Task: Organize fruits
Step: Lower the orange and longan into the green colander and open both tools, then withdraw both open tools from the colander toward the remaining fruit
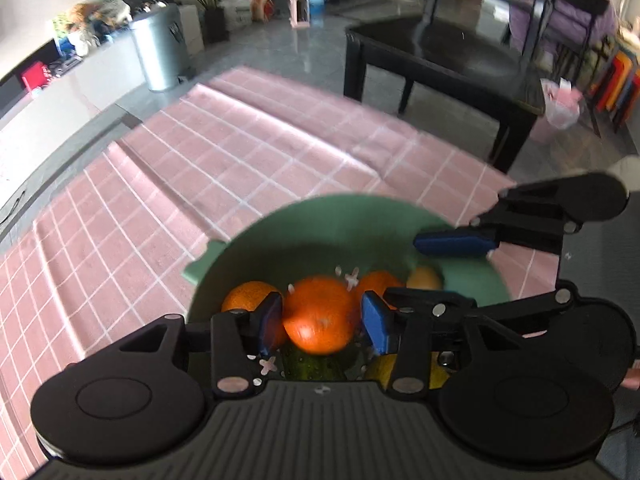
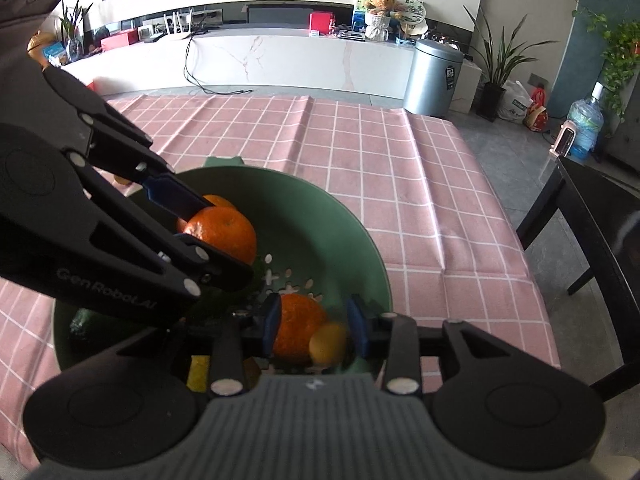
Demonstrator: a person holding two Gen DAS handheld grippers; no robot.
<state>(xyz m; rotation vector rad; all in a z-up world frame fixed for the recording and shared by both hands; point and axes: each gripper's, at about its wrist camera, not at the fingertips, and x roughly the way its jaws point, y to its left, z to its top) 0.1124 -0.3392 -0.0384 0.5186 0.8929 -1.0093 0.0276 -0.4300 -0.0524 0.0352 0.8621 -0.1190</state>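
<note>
- The pink checked tablecloth (image 2: 360, 152) covers the table. I see no fruit lying loose on it, so I think most of the sorting is done.
- There is one green bowl (image 2: 340, 232) near the front of the cloth. It has little holes in the bottom. All the fruit I can see is inside it.
- The left gripper (image 1: 322, 320) is over the bowl. Its blue pads (image 1: 272, 322) are squeezed onto one orange (image 1: 318, 314), one pad on each side. I cannot tell if this orange is going in or coming out.
- The right gripper (image 2: 314, 330) is low in the bowl on the right side. Its fingers are spread, with another orange (image 2: 296, 326) and a small yellow fruit (image 2: 327, 343) between them. They do not look pinched.
- Oranges: I count three in the left view, the held one and one on each side of it.
- Yellow fruit: one small one for sure, and some more yellow low down that is mostly hidden.
- Something dark green (image 1: 310, 364) sits under the held orange. I cannot tell what it is.
</note>
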